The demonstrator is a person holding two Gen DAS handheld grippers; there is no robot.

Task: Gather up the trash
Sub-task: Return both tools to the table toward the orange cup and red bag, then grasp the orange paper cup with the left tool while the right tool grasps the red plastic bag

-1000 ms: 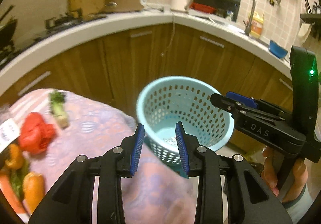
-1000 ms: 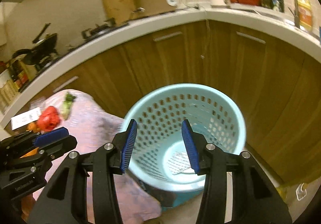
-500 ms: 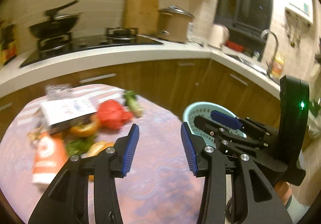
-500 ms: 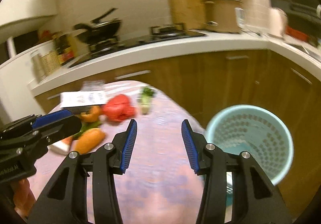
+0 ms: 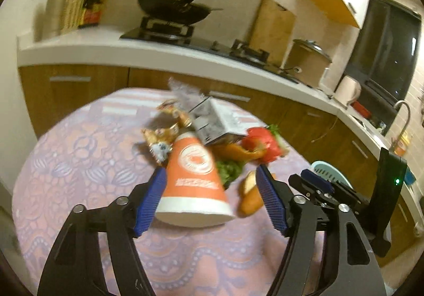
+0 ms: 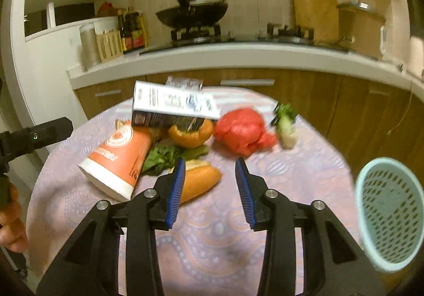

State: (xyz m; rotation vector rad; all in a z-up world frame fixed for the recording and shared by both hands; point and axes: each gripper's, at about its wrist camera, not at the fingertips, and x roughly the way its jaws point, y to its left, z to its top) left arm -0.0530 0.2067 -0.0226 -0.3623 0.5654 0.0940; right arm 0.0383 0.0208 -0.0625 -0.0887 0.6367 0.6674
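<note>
An orange paper cup (image 5: 194,176) (image 6: 119,155) lies on its side on the round table with the pink patterned cloth (image 5: 79,163). My left gripper (image 5: 210,200) hovers over the cup's white rim, jaws opening, cup between them, right pad clear of it. Behind the cup lie a white carton (image 5: 217,123) (image 6: 169,107), gold wrappers (image 5: 161,136), orange peel (image 6: 190,134), green leaves (image 6: 164,155), a red crumpled bag (image 6: 243,134) and a vegetable stub (image 6: 286,126). My right gripper (image 6: 210,190), jaws closing, holds nothing; a bread roll (image 6: 201,179) lies just beyond its left finger.
A light blue perforated basket (image 6: 389,211) (image 5: 326,168) stands off the table's right side. Wooden cabinets and a white counter (image 6: 238,57) curve behind, with a wok on the stove (image 6: 193,14). A hand (image 6: 10,216) shows at the left edge.
Both views have swung left from the basket to the table. My left jaws have widened and the orange cup now sits between them. My right jaws have narrowed a little.
</note>
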